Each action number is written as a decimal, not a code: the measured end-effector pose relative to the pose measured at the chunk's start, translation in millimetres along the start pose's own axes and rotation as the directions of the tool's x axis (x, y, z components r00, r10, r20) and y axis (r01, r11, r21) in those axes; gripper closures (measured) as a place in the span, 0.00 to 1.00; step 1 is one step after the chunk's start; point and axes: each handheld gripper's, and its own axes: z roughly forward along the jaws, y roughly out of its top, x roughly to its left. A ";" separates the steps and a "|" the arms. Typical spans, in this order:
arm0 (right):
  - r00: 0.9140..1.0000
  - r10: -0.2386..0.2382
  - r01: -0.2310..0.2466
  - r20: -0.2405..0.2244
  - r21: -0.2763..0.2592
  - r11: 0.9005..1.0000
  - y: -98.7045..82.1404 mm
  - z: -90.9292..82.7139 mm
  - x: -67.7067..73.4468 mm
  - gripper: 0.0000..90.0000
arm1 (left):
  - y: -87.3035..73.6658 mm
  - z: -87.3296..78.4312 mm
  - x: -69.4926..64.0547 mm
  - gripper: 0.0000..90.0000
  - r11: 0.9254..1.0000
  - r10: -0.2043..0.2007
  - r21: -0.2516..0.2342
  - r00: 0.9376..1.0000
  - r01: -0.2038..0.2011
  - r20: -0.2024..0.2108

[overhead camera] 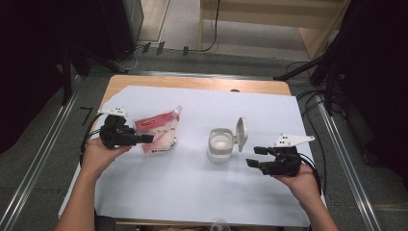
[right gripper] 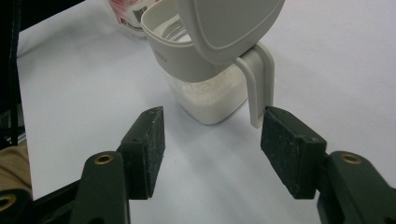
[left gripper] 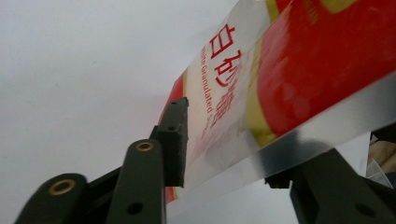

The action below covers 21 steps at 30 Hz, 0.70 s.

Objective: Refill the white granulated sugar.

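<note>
At left, the left gripper [overhead camera: 146, 138] has its jaws apart around the soft, slippery sugar bag [overhead camera: 159, 130], best pinched at its stiff sealed edge, while the right gripper [overhead camera: 255, 157] waits open.

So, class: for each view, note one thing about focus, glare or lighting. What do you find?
High view: the white sheet is evenly lit, the room around it dark. Left gripper view: the sugar bag is close and blurred, with glare along its silver seam. Right gripper view: the sugar jar is sharp, with a soft shadow beneath.
</note>
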 end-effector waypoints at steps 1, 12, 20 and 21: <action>1.000 -0.001 0.001 0.001 0.001 1.000 0.2 0.0 0.3 0.45 | -0.1 -0.2 -0.5 0.63 1.000 0.004 0.004 1.000 -0.004 -0.003; 1.000 0.017 -0.017 0.003 -0.005 1.000 3.4 -0.6 -0.5 0.45 | -9.7 -5.3 -6.3 0.55 1.000 0.005 0.024 0.998 -0.003 -0.055; 0.999 0.030 -0.030 0.015 -0.016 0.999 6.6 -0.2 -2.2 0.46 | -16.5 -14.2 -4.5 0.54 1.000 -0.010 0.011 0.998 0.011 -0.066; 0.999 0.034 -0.034 0.017 -0.020 0.999 7.4 -0.1 -2.2 0.47 | -16.9 -15.4 -4.4 0.53 1.000 -0.013 0.014 0.998 0.014 -0.069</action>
